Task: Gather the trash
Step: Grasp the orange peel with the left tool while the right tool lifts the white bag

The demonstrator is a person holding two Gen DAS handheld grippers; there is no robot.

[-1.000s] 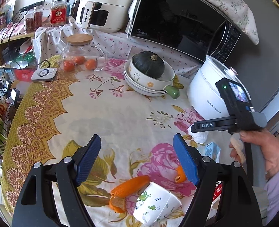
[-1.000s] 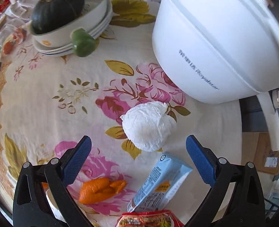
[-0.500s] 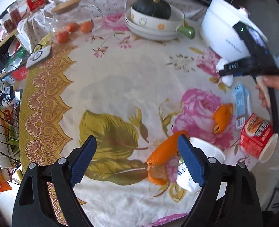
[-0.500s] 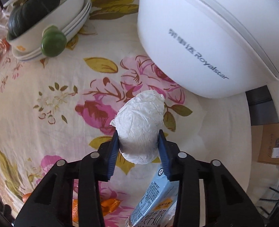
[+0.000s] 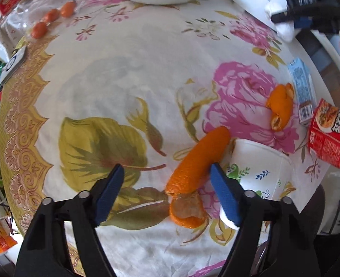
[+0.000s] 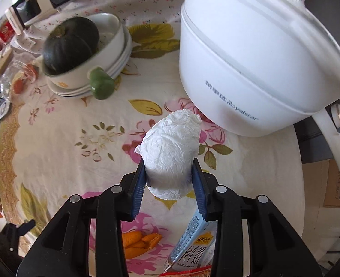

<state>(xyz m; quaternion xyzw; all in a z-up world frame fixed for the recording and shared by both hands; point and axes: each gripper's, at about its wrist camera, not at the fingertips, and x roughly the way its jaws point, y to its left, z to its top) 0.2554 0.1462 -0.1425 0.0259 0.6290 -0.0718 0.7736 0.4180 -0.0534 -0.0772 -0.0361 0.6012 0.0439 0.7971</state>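
Note:
A long orange peel [image 5: 200, 161] lies on the flowered tablecloth [image 5: 123, 69] between the jaws of my left gripper [image 5: 165, 169]. Those jaws are closing; the peel sits by the right pad, far from the left pad. A tipped white paper cup [image 5: 257, 168] lies just right of it. Farther right are a second peel [image 5: 280, 108], a blue milk carton [image 5: 301, 85] and a red noodle cup [image 5: 331, 133]. My right gripper [image 6: 169, 165] is shut on a crumpled white tissue [image 6: 172, 143], held just above the cloth, with the carton [image 6: 193, 242] and a peel [image 6: 137, 242] below it.
A large white electric pot [image 6: 250, 57] stands close behind the tissue. Stacked bowls [image 6: 119, 43] holding a dark green squash [image 6: 70, 43] sit at the back, beside a green handle [image 6: 100, 85]. Small orange fruits in glassware [image 5: 52, 16] are far left. The table edge runs close on the right.
My left gripper sank toward the table, tipped downward over the long peel, and its jaws narrowed. My right gripper shut on the tissue and raised it slightly.

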